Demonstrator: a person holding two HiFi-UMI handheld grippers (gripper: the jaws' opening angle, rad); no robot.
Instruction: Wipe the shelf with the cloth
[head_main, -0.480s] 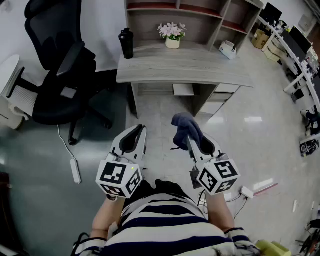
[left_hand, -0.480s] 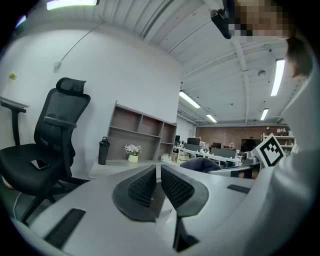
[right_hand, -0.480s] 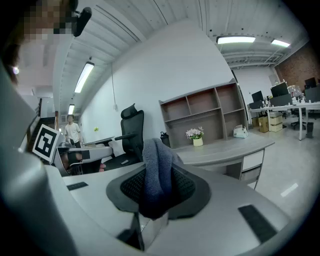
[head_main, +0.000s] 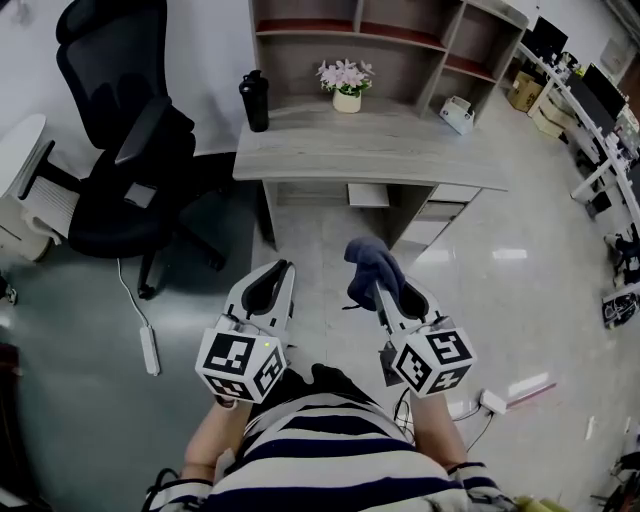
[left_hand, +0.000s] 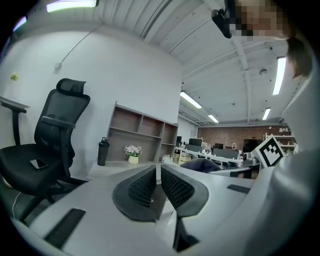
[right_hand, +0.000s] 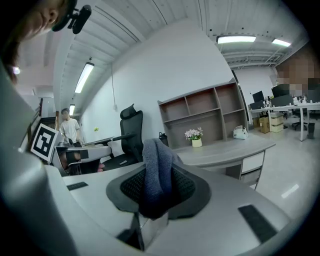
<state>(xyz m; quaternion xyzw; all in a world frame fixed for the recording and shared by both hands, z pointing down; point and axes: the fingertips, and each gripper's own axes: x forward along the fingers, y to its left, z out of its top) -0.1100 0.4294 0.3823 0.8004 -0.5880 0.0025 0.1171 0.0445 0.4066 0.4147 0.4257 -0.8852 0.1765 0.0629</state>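
Note:
A dark blue cloth (head_main: 372, 266) is pinched between the jaws of my right gripper (head_main: 392, 282), bunched up above the tips; in the right gripper view the cloth (right_hand: 156, 175) fills the gap between the pads. My left gripper (head_main: 281, 272) is held beside it at the same height, shut with nothing between its jaws (left_hand: 158, 187). The wooden shelf (head_main: 385, 35) stands on the far side of a grey desk (head_main: 370, 140), well ahead of both grippers; the shelf (right_hand: 204, 115) also shows in the right gripper view, and the shelf (left_hand: 140, 132) in the left gripper view.
On the desk stand a black bottle (head_main: 253, 101), a white pot of pink flowers (head_main: 346, 83) and a small white box (head_main: 456, 113). A black office chair (head_main: 120, 165) stands left. A power strip (head_main: 150, 350) lies on the floor. More desks (head_main: 590, 110) line the right.
The desk and shelf sit slightly lower in the head view, and both grippers have shifted a little. The cloth stays clamped in the right gripper.

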